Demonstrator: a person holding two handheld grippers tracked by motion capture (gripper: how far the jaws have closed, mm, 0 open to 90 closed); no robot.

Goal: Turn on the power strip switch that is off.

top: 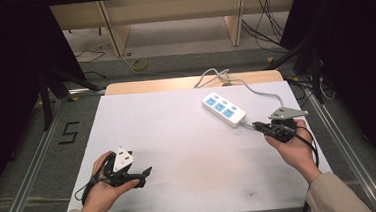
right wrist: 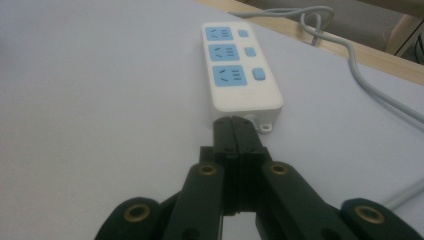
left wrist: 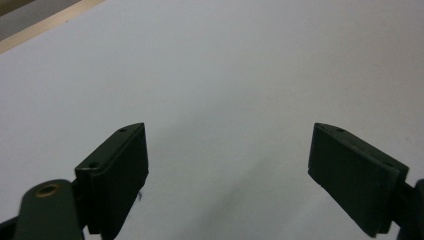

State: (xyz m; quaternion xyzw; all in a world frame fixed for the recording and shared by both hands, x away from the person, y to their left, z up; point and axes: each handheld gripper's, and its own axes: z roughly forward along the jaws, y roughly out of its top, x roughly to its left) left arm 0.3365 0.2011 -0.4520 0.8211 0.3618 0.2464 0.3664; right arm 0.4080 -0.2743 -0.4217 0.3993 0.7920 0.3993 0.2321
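White covering lay over the bench (top: 178, 136), a strip of bare wood showing along its far edge, and dark curtains hung at both sides of the high view. Beyond the bench sat a grey floor with loose cables and pale wooden furniture legs.

My right gripper (top: 257, 126) sat at the right of the high view, held in my right hand (top: 294, 146), and its jaws were pressed flat together with nothing between them. In the right gripper view those closed tips (right wrist: 235, 130) pointed straight at the near short end of the power strip (right wrist: 240, 70), just beside it; whether they actually touched the casing I could not tell.

That power strip (top: 224, 108) lay flat, right of centre in the upper half of the high view, white with three blue sockets and a blue switch beside each. Its grey cord (top: 260, 93) ran off its near end, curved up the right side and looped over the far edge of the bench.

My left gripper (top: 145, 173) rested low at the lower left, well apart from the strip, in my left hand (top: 101, 189). In the left gripper view its jaws (left wrist: 227, 175) stood wide apart over bare white surface, holding nothing.
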